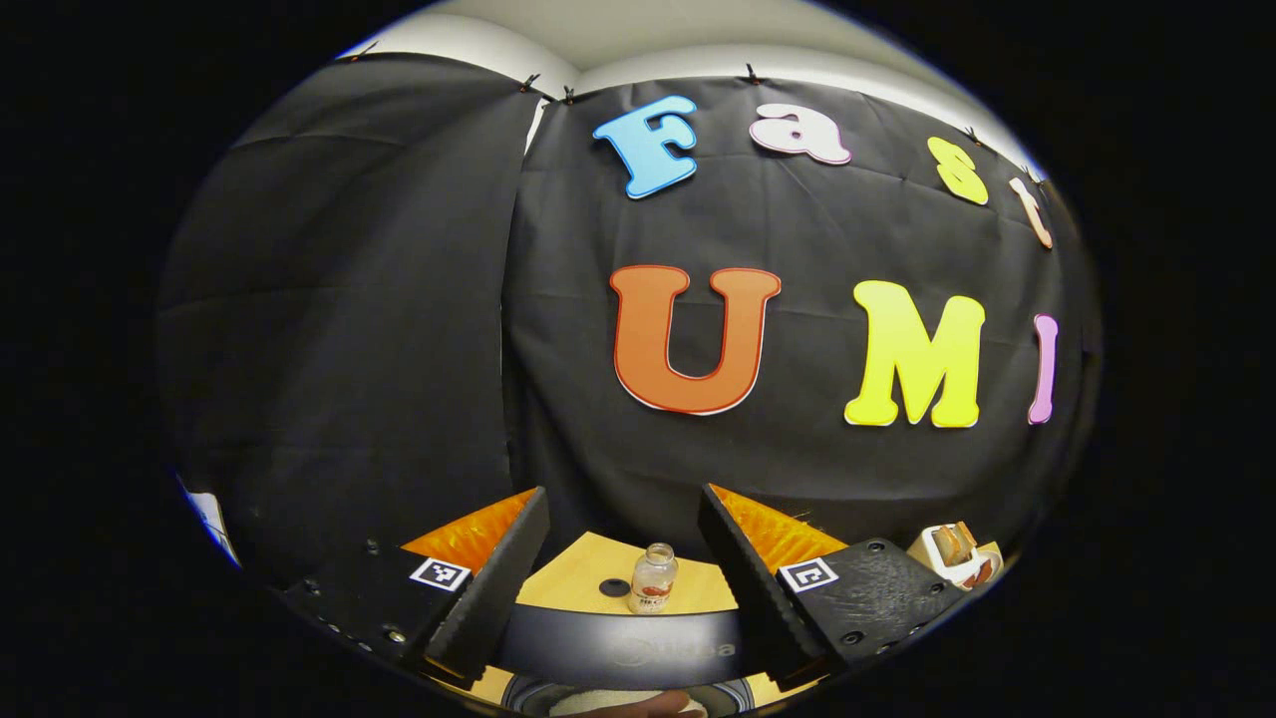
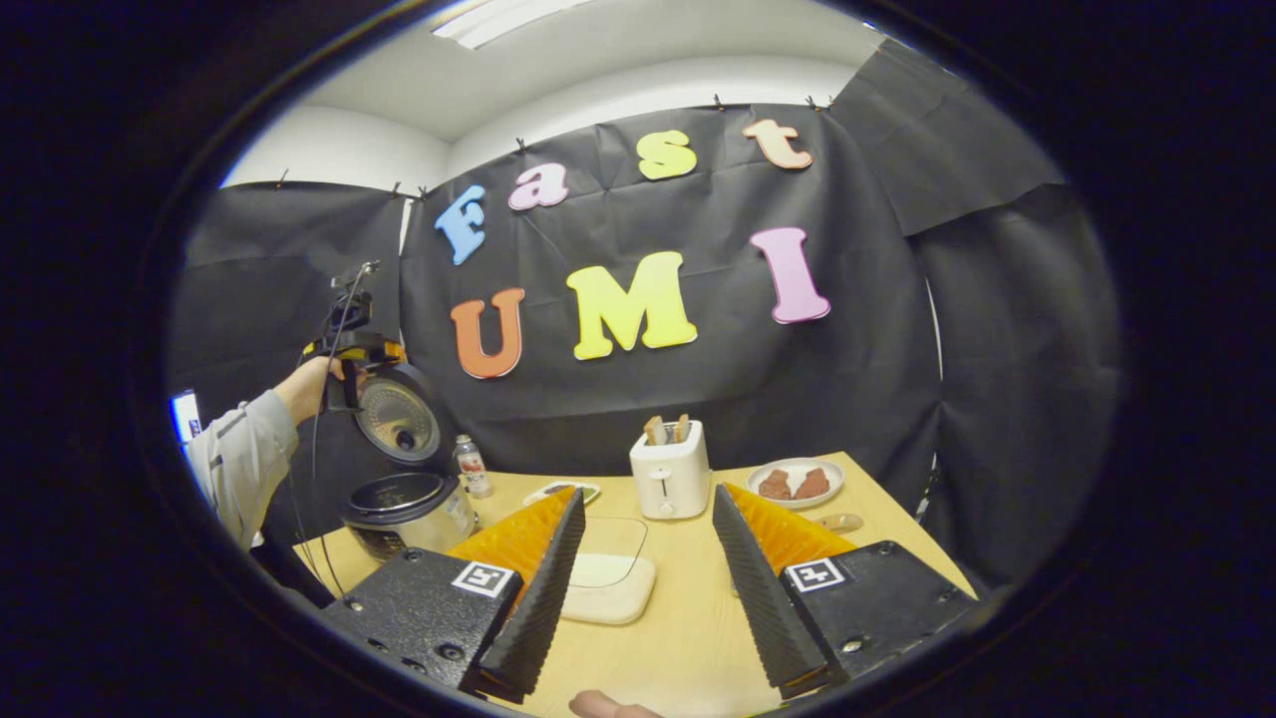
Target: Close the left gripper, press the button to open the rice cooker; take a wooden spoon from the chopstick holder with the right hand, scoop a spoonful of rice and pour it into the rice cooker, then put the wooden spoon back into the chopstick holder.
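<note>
Rice cooker (image 2: 404, 509) at 9 o'clock on worktop (image 2: 688, 638), lid up; L gripper (image 1: 623, 583) & R gripper (image 2: 648, 588) fingers apart, empty; wooden spoon likely light, stiff; grip mid-handle.

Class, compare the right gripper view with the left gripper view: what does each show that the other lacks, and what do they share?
Right gripper view alone: the rice cooker's raised lid, a plate with two brown pieces, a clear container, and a hand holding the left tongs. Left gripper view alone: a black disc on the table. Shared: the small bottle, the toaster, the wooden table, each view's own open tongs.
</note>
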A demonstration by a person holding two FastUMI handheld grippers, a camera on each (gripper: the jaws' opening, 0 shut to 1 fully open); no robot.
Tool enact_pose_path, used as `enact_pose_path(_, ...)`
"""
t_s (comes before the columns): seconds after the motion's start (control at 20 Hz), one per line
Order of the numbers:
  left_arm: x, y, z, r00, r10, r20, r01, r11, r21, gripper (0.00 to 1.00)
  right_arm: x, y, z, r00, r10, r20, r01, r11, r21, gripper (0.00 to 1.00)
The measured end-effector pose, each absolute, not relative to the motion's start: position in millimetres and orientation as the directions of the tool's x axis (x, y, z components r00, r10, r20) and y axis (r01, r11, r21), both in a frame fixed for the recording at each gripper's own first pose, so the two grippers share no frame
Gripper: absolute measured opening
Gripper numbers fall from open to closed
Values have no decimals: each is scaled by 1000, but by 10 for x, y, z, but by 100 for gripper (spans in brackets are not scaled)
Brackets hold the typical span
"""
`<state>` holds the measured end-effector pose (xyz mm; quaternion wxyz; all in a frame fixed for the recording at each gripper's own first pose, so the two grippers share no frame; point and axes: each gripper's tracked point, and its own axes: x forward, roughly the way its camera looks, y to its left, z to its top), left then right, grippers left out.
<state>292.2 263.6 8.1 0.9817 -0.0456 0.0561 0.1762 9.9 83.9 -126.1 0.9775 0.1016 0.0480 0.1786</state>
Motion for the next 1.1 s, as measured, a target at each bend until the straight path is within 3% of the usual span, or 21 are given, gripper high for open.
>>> enact_pose_path(0.25,2562,2419,-171,939,297,-173,-311,948,-63,98,-87,795,-1183,928,372,-27,-357,907,223,84)
enact_pose_path(0.75,1773,1930,-1380,917,225,-330,-240,971,-5,100,-531,953,-1012,895,445,-15,-431,874,224,84)
enact_pose_path(0.95,1665,1884,-1622,932,219,-288,-227,974,6,100,-639,961,-933,906,424,4,-418,890,181,84)
enact_pose_path(1.1,1627,1868,-1832,921,220,-322,-231,973,5,100,-679,1023,-923,909,418,6,-413,896,164,84)
